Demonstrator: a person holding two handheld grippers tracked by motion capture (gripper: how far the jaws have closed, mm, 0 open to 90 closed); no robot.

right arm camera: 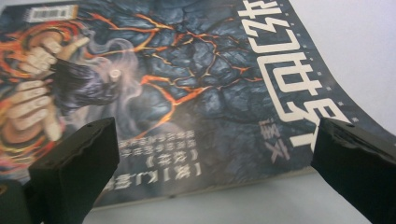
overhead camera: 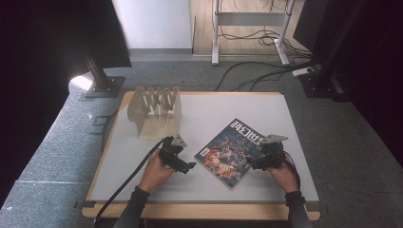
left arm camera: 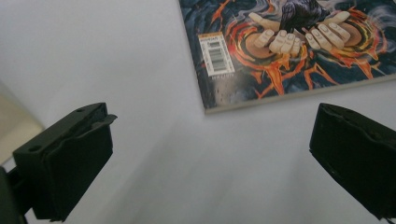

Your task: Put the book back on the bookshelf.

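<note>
Right gripper view gives me my right gripper [right arm camera: 210,163] with jaws apart over the magazine's [right arm camera: 187,93] near edge; my left gripper [left arm camera: 205,158], jaws also apart, faces its barcode corner over bare desk [left arm camera: 116,56]. High view adds the wooden rack [overhead camera: 157,111] behind, with open desk all around the flat-lying magazine.

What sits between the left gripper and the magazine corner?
Nothing visible does. Bare white table lies between the open left gripper and the barcode corner of the magazine; the slotted rack stands farther back, out of that path.
</note>
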